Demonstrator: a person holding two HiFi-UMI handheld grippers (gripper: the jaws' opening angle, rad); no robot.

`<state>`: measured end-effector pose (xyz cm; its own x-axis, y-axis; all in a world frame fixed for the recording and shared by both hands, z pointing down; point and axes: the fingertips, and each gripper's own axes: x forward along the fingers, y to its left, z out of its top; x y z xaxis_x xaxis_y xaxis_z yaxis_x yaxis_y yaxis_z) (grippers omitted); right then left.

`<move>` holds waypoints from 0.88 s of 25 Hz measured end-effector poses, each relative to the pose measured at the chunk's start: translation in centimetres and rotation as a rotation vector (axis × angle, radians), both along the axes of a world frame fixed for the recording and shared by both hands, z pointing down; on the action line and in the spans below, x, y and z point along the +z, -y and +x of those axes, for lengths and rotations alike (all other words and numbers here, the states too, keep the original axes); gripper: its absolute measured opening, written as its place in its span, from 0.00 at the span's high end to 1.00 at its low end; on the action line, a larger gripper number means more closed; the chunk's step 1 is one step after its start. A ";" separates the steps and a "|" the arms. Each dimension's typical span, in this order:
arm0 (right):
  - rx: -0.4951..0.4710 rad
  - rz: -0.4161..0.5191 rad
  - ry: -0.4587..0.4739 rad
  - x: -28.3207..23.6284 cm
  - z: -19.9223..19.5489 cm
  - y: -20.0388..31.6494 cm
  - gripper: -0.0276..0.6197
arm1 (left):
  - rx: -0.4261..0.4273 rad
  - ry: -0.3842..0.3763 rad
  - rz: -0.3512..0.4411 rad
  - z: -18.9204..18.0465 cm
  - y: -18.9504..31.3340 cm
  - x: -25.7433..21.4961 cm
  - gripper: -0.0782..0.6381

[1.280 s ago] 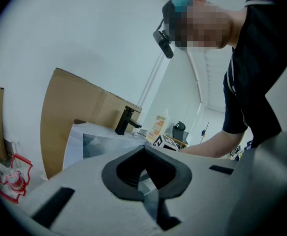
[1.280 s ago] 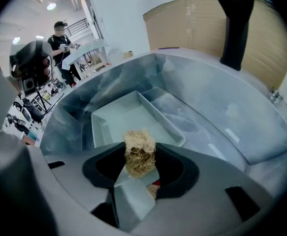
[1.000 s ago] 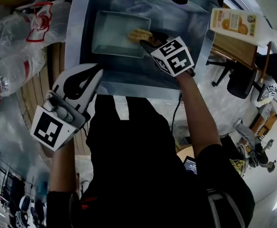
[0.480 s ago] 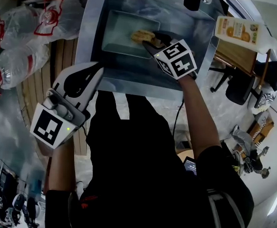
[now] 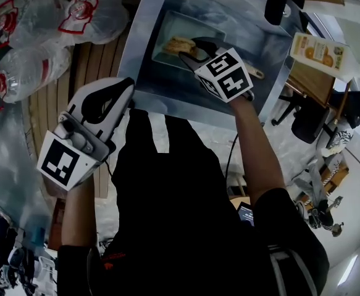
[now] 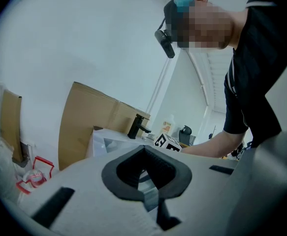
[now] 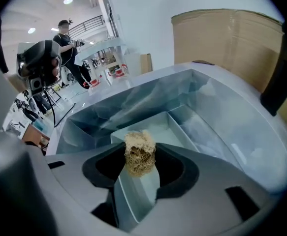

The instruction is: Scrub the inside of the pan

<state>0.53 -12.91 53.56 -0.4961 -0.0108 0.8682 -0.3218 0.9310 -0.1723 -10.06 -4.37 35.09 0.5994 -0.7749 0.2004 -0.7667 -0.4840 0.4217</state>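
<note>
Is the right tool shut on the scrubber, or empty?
Shut on it: in the right gripper view, the jaws of the right tool press both sides of the fibrous scrubber.

Black short-sleeved shirt [image 5: 186, 214]. Pale-shelled left gripper [image 5: 128, 86] at 9 o'clock and right gripper [image 5: 189, 49] at 1 o'clock, with black jaws and square-marker cubes.

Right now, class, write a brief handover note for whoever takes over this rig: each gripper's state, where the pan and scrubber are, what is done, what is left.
Left gripper: shut, empty, held outside the sink.
Right gripper: shut on the fibrous scrubber, reaching into the sink over the pan.
Pan: flat in the sink, open side up.
Done: scrubber gripped and at the pan; how much is scrubbed can't be told.
Left: scrub the pan's floor and walls.
</note>
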 end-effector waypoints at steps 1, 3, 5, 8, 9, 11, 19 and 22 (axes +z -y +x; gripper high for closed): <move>-0.007 -0.002 -0.007 0.3 -0.3 -0.3 0.67 | -0.003 -0.001 -0.001 -0.3 -0.2 0.1 0.87; -0.030 0.000 -0.034 0.9 -0.8 -0.8 0.67 | -0.008 -0.003 -0.004 -1.1 -0.5 0.3 0.87; -0.069 0.013 -0.075 1.6 -1.0 -1.4 0.67 | -0.016 -0.006 -0.008 -1.7 -0.8 0.4 0.87; -0.100 0.034 -0.112 2.0 -1.2 -1.7 0.67 | -0.024 -0.012 -0.012 -2.5 -1.1 0.8 0.87; -0.106 0.038 -0.119 2.0 -1.3 -1.7 0.67 | -0.026 -0.015 -0.012 -2.6 -1.1 1.0 0.87; -0.123 0.046 -0.134 2.1 -1.4 -1.7 0.67 | -0.027 -0.019 -0.012 -2.6 -1.2 1.2 0.87; -0.152 0.062 -0.146 2.0 -1.2 -1.6 0.67 | -0.018 -0.025 -0.013 -2.3 -0.8 1.2 0.87; -0.154 0.060 -0.145 1.9 -0.9 -1.7 0.67 | -0.011 -0.023 -0.013 -1.9 -0.5 1.1 0.87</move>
